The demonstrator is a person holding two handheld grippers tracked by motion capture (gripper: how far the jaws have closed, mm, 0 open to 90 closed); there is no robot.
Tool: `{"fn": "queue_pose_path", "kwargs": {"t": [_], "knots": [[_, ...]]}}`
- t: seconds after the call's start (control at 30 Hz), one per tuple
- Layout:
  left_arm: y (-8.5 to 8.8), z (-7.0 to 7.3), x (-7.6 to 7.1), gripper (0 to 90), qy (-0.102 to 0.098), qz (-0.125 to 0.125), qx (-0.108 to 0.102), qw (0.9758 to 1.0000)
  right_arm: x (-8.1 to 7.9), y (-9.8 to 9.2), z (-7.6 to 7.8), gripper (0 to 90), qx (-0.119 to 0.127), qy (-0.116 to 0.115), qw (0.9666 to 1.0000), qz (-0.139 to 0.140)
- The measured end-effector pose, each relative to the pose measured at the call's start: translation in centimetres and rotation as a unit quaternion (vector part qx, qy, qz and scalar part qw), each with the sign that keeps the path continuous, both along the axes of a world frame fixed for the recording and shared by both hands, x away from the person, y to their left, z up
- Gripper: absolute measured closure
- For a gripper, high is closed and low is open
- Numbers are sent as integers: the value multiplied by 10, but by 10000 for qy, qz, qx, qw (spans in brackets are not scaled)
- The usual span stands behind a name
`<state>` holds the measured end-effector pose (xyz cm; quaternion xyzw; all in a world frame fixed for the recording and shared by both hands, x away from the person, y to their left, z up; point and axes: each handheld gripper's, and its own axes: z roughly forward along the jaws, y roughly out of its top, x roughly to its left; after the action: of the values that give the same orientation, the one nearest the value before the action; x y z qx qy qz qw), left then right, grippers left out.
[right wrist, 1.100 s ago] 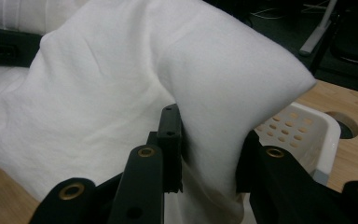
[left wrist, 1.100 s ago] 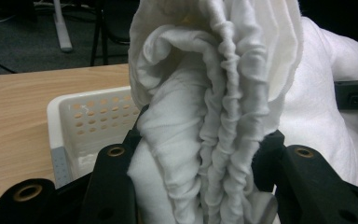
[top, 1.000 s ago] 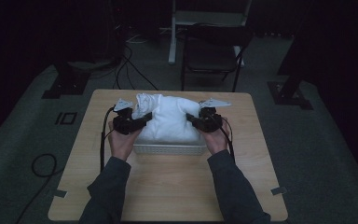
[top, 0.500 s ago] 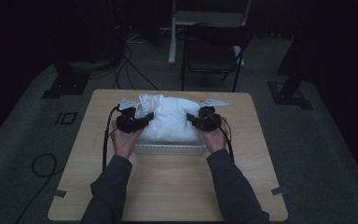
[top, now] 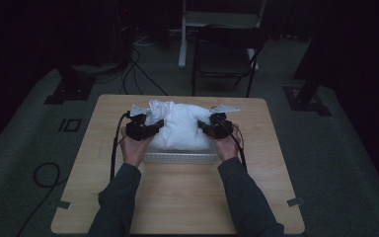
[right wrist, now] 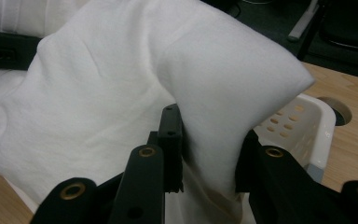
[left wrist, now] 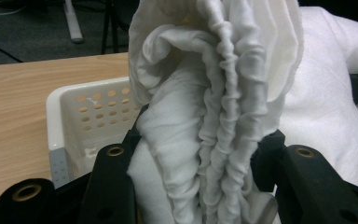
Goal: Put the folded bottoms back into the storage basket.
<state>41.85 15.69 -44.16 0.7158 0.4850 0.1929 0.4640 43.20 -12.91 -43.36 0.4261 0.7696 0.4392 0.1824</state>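
Both clamped on white cloth (top: 180, 129) heaped over basket (top: 177, 158) mid-table: left gripper (top: 145, 129) pinching bunched folds at nine o'clock, right gripper (top: 212, 128) at three. Best lowered evenly, corners tucked inside rim.

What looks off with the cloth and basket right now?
The white fleecy cloth bulges above the white perforated plastic basket rather than lying inside; the left gripper clamps a bunched edge, the right gripper a corner.
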Motion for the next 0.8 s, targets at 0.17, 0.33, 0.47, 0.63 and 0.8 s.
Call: {"fn": "queue_pose_path", "kwargs": {"t": [0.17, 0.33, 0.47, 0.63, 0.8], "knots": [[0, -5, 2, 548, 42, 19, 11, 10000, 1, 2, -3, 731, -55, 25, 10000, -12], [0, -10, 3, 547, 62, 25, 104, 9999, 1, 4, -7, 732, -133, 48, 9999, -8], [-2, -15, 4, 547, 95, 39, 214, 9997, 1, 5, -10, 732, -186, 68, 9998, -1], [-4, -17, 6, 547, 127, 57, 254, 9996, 2, 6, -13, 732, -259, 80, 9996, -28], [-7, -20, 7, 544, 188, 86, 319, 9993, 3, 5, -16, 732, -301, 99, 9995, -29]]}}
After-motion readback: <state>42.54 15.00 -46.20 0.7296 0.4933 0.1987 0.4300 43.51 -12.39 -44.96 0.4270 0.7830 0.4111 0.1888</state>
